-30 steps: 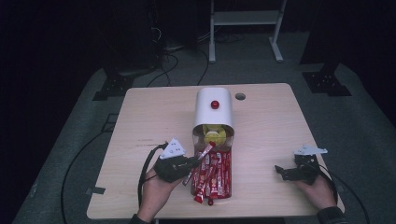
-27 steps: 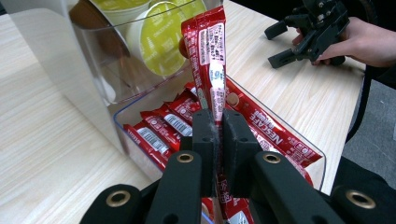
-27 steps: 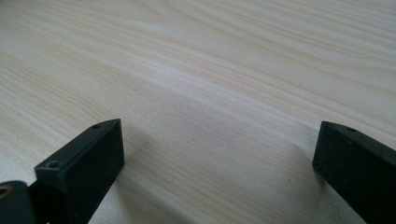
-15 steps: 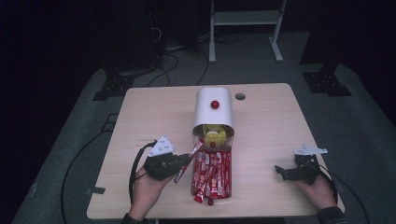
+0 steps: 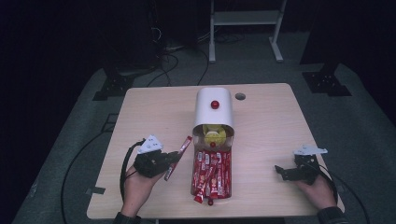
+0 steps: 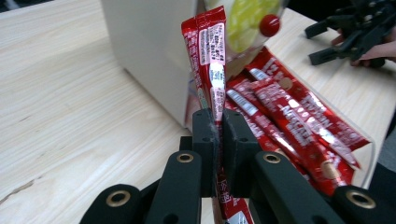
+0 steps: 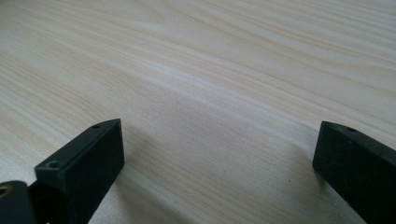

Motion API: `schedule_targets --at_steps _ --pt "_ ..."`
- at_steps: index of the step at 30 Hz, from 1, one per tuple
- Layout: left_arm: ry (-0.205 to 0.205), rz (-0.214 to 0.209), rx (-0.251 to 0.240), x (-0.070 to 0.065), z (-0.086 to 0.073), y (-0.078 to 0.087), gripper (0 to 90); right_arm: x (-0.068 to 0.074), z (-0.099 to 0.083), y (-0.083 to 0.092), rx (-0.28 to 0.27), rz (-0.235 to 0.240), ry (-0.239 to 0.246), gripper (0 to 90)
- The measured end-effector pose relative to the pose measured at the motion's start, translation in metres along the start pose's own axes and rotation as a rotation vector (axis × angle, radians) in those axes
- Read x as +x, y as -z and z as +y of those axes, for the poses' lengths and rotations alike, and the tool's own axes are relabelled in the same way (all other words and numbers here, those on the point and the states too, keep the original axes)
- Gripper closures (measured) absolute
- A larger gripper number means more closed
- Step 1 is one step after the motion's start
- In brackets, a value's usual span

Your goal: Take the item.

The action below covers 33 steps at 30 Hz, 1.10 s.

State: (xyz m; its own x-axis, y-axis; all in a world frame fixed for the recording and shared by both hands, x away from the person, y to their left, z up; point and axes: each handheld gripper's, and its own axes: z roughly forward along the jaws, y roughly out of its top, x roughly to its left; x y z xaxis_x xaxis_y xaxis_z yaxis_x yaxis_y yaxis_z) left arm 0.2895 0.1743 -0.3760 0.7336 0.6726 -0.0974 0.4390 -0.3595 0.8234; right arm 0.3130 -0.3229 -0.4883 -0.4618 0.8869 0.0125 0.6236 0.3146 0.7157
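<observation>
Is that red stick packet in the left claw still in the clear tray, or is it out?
Out. The left gripper is shut on the red stick packet, which hangs over bare table beside the clear tray.

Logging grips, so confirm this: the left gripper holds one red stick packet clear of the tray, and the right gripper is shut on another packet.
Wrong about the right gripper: the right gripper view shows it open over bare table. The left gripper does hold a red stick packet.

White lettering on the red stick packets (image 6: 299, 116) in the clear tray, seemingly "NESCAFÉ" but too blurred to confirm; fine print on the held packet (image 6: 212, 51), illegible; no other text readable
</observation>
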Motion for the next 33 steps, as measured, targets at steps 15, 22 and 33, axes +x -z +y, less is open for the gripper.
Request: schedule_targets --at_steps 15,22,33 --pt "0.054 0.038 0.051 0.021 -0.017 -0.013 84.6 0.0 0.0 0.0 0.0 0.001 0.0 1.4" --pt "0.072 0.051 0.087 0.029 -0.025 -0.023 84.6 0.0 0.0 0.0 0.0 0.001 0.0 1.3" --pt "0.09 0.067 0.136 0.038 -0.035 -0.037 84.6 0.0 0.0 0.0 -0.001 0.0 0.002 1.4"
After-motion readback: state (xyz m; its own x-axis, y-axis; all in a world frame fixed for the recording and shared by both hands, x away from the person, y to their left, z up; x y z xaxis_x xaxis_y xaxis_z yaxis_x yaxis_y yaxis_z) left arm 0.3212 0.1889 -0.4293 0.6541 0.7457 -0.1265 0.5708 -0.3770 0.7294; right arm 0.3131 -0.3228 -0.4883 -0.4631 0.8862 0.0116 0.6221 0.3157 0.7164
